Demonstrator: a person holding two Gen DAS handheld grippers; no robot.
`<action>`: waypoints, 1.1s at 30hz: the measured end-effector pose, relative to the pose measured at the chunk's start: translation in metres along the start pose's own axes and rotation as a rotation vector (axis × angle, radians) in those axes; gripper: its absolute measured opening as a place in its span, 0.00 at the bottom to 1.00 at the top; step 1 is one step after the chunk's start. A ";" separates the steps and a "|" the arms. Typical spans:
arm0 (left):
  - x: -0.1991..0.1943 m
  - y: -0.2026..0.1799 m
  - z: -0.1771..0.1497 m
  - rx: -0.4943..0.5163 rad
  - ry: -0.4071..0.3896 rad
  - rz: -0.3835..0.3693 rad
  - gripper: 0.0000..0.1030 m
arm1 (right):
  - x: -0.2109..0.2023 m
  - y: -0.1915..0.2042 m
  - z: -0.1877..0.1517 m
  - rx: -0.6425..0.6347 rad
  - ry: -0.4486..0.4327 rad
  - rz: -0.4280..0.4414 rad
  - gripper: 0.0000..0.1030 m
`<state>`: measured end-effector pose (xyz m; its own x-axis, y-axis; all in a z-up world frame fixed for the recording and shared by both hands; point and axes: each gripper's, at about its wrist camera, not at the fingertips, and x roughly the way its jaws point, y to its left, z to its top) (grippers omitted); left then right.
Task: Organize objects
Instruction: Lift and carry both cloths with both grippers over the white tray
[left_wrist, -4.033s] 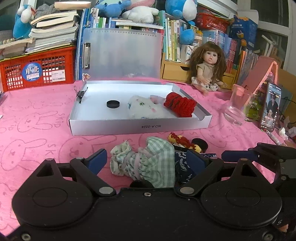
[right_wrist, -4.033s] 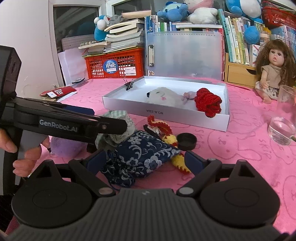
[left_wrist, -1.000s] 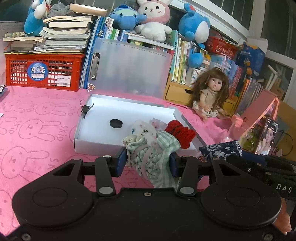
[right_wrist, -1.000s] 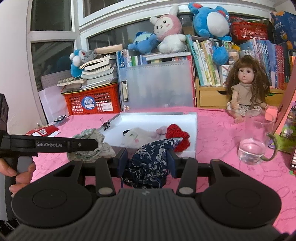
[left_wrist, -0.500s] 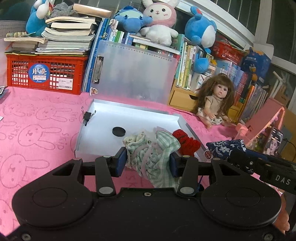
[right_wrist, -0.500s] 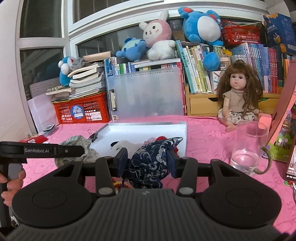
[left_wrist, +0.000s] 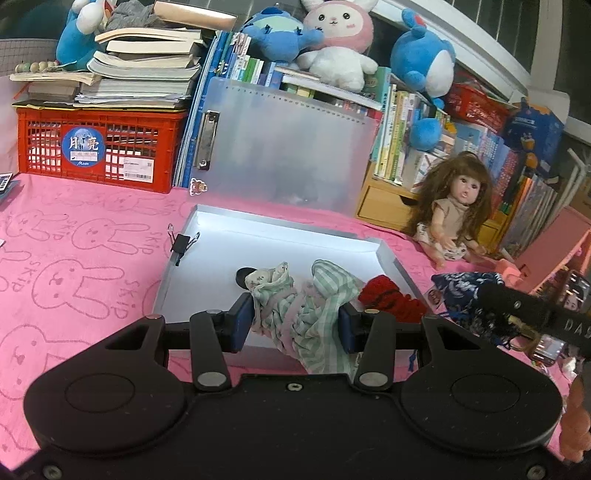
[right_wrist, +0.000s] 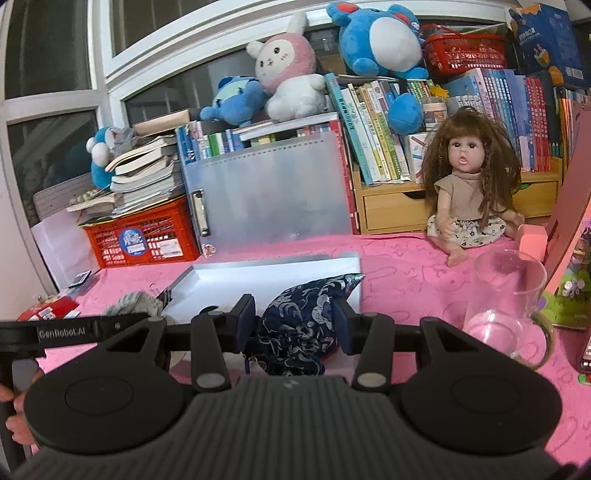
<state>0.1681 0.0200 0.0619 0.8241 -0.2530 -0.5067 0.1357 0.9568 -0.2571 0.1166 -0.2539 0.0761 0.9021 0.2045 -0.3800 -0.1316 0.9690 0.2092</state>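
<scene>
Green checked cloth bundle (left_wrist: 303, 314) was pinched in the left tongs (left_wrist: 295, 325), pads pressed into both sides, jaws narrowed, bundle lifted and hanging over the near edge of the white tray (left_wrist: 207, 295). Navy floral pouch (right_wrist: 299, 325) was clamped the same way in the right tongs (right_wrist: 293, 326), lifted off the desk (right_wrist: 406, 280), just in front of the tray's near right corner; in the left view it sat right of the tray.

Inside the tray: red knitted piece (left_wrist: 388, 299) at the right end, black round cap (left_wrist: 243, 276) partly hidden behind the bundle, something white possibly behind it too, couldn't tell. Black binder clip (left_wrist: 183, 243) sat on the tray's left rim.

Step in hand, judged: carrying both soft items into the tray. To do it well: bring each fully past the near wall before letting go, since loose cloth tails hung below the pads and could catch on the rim. Green bundle suited the bare left-centre floor, clear of the cap and the clip. Pouch should have gone beside the red knit, not on top. Lower until the fabric rests, then release; dropping from height could let it roll out.

Risk: the two tongs were close together, so stagger the placements. Glass cup (right_wrist: 506, 306) stood near the right tongs, doll (right_wrist: 469, 184) well behind.
</scene>
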 end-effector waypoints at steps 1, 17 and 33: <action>0.004 0.001 0.001 0.000 0.001 0.005 0.43 | 0.003 -0.002 0.002 0.006 0.003 -0.001 0.48; 0.057 0.022 0.054 -0.081 -0.017 0.036 0.43 | 0.054 -0.013 0.050 0.053 0.006 0.014 0.48; 0.137 0.021 0.064 -0.030 0.086 0.108 0.43 | 0.129 -0.037 0.063 0.113 0.066 -0.056 0.48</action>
<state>0.3188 0.0150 0.0398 0.7830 -0.1610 -0.6009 0.0312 0.9749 -0.2205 0.2640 -0.2718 0.0758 0.8773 0.1632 -0.4513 -0.0315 0.9580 0.2852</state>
